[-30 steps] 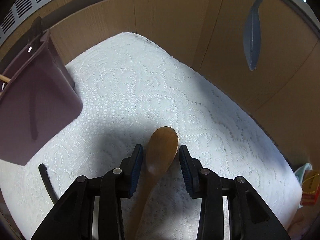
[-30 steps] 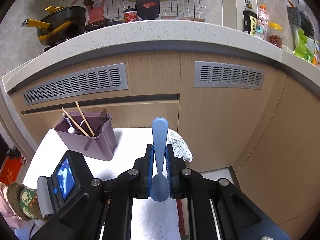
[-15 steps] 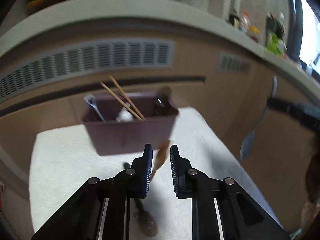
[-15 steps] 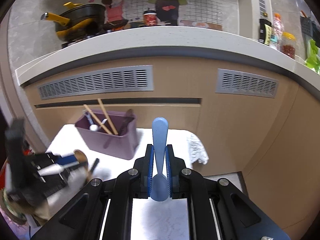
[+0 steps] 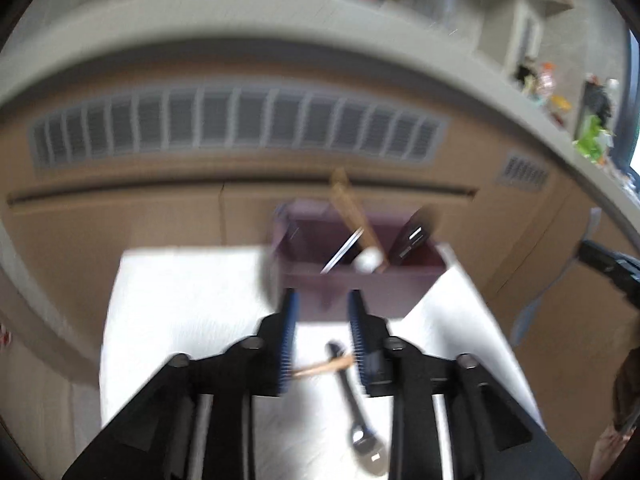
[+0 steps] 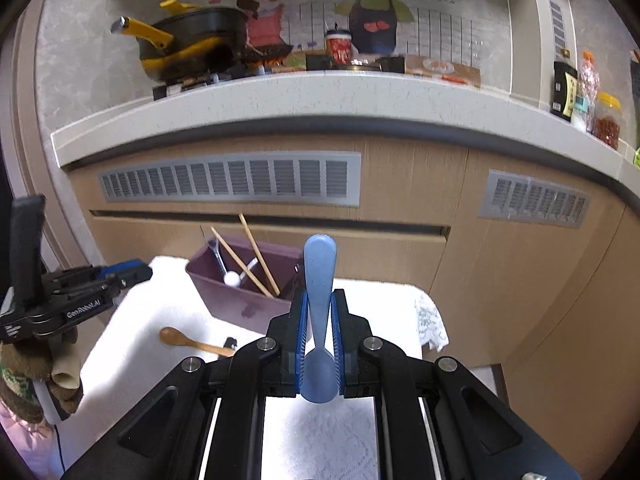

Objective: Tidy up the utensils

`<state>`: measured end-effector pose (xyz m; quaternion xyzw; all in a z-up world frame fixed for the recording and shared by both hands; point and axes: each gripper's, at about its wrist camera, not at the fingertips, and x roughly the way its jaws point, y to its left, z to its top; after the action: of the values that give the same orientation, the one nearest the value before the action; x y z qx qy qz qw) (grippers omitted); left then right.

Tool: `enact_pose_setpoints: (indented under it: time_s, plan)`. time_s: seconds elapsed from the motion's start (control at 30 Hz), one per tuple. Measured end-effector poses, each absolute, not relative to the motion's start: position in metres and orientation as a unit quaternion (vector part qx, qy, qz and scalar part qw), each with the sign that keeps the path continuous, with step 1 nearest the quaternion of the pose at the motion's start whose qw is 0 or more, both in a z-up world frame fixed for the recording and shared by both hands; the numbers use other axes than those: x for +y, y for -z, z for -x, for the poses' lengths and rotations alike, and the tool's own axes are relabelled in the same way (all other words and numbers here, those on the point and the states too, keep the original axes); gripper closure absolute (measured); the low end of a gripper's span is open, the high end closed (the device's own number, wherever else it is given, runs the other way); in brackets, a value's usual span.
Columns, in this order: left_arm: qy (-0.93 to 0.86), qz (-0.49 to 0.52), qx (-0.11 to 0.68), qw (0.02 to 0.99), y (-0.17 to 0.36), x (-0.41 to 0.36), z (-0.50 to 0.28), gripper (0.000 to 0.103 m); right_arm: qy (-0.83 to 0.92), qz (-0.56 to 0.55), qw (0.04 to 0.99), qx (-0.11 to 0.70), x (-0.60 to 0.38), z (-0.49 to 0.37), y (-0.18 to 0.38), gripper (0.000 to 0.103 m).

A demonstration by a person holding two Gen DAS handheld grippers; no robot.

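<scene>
- My right tongs [image 6: 319, 332] are clamped on the blue spoon [image 6: 319, 320], its handle standing upright.
- My left tongs [image 5: 322, 322] are spread apart and hold nothing.
- The wooden spoon [image 6: 192, 341] lies on the white tabletop [image 6: 132, 356], near the purple utensil bin [image 6: 244, 300], which sits at the far edge and holds chopsticks [image 6: 256, 256].

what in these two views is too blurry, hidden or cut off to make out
- Left wrist view: motion blur smears the purple holder and its contents; single utensils are hard to name.
- Left wrist view: the wooden spoon shows only as a sliver between the open left gripper fingers.
- Right wrist view: the right gripper covers the wooden spoon's handle end and most of a black utensil.
- Right wrist view: the blue spoon's clamped part is hidden by the pads.
</scene>
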<state>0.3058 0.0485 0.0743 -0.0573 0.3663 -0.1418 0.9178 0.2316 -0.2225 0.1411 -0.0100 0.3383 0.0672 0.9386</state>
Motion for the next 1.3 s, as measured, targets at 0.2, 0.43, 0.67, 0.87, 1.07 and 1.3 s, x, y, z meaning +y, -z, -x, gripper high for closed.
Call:
enact_pose_setpoints:
  time_s: [0.2, 0.43, 0.67, 0.87, 1.07, 1.3]
  plan:
    - [0.142, 0.106, 0.45, 0.875, 0.0, 0.084, -0.346, 0.071, -0.06, 0.003, 0.929, 0.365, -0.228, -0.234, -0.123, 0.092]
    - [0.148, 0.121, 0.48, 0.856, 0.035, 0.094, -0.346, 0.066, -0.057, 0.011, 0.924, 0.378, -0.228, -0.233, -0.112, 0.092]
    - [0.224, 0.075, 0.528, 0.816, 0.047, 0.062, -0.303, 0.064, -0.063, 0.01, 0.921, 0.383, -0.227, -0.235, -0.107, 0.092]
    - [0.233, -0.009, 0.488, 0.841, 0.028, 0.048, -0.261, 0.061, -0.065, 0.01, 0.919, 0.388, -0.227, -0.236, -0.101, 0.092]
    - [0.174, -0.053, 0.463, 0.868, 0.03, 0.061, -0.295, 0.043, -0.073, 0.007, 0.917, 0.392, -0.224, -0.234, -0.099, 0.092]
    - [0.179, -0.089, 0.496, 0.845, 0.053, 0.05, -0.331, 0.043, -0.071, 0.015, 0.913, 0.402, -0.223, -0.233, -0.096, 0.092]
